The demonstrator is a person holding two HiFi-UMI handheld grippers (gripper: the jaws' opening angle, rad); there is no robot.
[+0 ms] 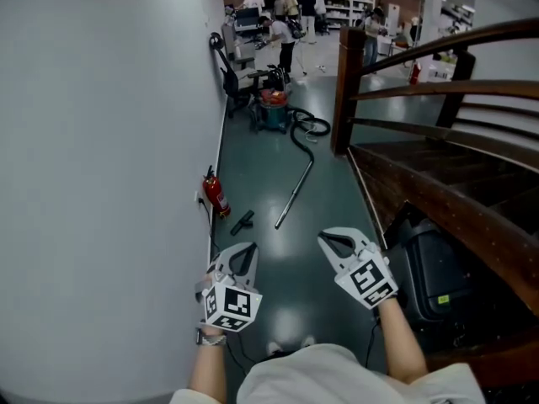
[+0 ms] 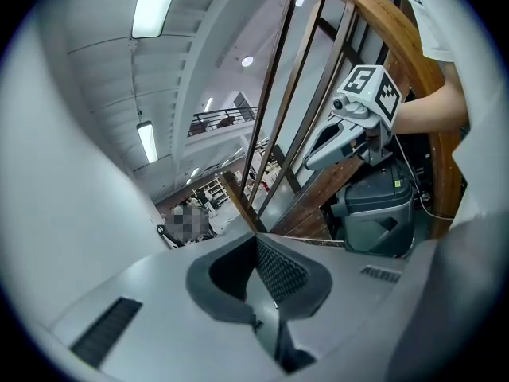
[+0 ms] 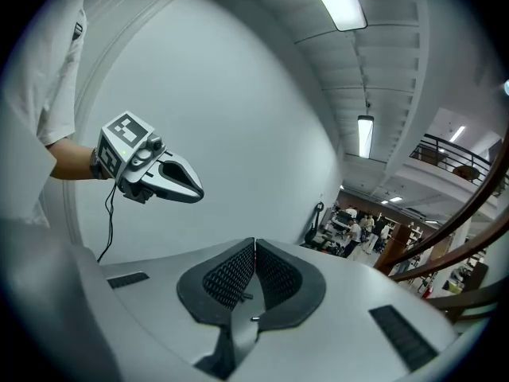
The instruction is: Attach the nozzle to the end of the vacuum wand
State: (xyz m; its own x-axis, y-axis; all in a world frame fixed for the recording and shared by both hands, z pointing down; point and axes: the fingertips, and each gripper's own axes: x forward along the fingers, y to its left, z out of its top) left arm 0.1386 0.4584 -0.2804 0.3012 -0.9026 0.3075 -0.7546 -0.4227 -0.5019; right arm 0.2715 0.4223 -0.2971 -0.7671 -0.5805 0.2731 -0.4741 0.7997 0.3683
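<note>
both left gripper (image 1: 250,247) and right gripper (image 1: 323,238) are closed; nozzle (image 1: 242,221) lies near wand (image 1: 295,194).

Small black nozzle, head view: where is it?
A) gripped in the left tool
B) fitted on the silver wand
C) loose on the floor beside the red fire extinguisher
C: the small black nozzle lies loose beside the red fire extinguisher, apart from the silver wand.

Open workshop hall — shelving (image 1: 337,2), wooden staircase (image 1: 438,171), fire extinguisher (image 1: 216,194)
</note>
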